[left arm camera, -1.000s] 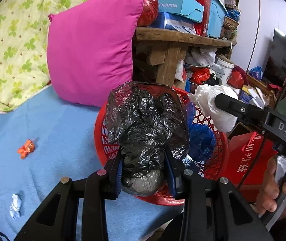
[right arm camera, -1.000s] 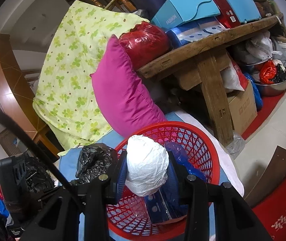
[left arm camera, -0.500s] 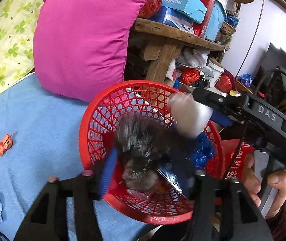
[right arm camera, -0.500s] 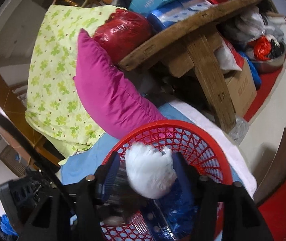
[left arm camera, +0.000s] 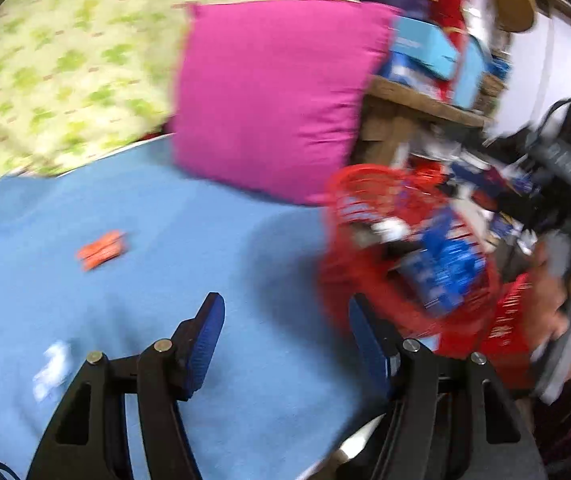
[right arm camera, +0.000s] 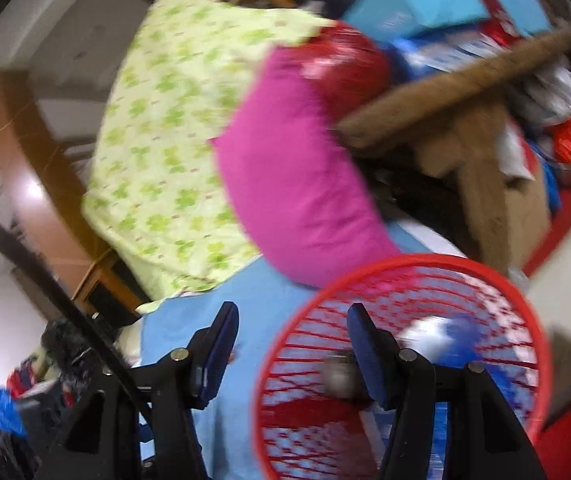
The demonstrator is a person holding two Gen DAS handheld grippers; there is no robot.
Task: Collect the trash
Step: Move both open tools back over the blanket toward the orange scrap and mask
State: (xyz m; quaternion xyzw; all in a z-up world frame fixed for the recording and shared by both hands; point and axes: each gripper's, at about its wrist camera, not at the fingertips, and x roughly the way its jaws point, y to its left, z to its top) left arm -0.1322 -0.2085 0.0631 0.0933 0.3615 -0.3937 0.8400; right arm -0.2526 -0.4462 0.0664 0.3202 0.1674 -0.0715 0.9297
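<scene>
Both views are motion-blurred. A red mesh basket (left arm camera: pixel 369 196) stands on the blue bed cover at the right and holds blue, white and dark trash; it also shows in the right wrist view (right arm camera: pixel 405 268). My left gripper (left arm camera: pixel 285 336) is open and empty over the blue cover, left of the basket. My right gripper (right arm camera: pixel 293 344) is open and empty at the basket's left rim. An orange wrapper (left arm camera: pixel 101 249) and a white paper scrap (left arm camera: pixel 52 368) lie on the cover.
A magenta pillow (left arm camera: pixel 273 92) leans behind the basket against a green-patterned quilt (left arm camera: pixel 65 64). A wooden bench (right arm camera: pixel 457 80) stacked with boxes stands at the right. The blue bed cover (left arm camera: pixel 165 220) stretches left of the basket.
Both grippers have opened. The black bag and the white bag have dropped into the basket. Both grippers have swung left, away from the basket's middle.
</scene>
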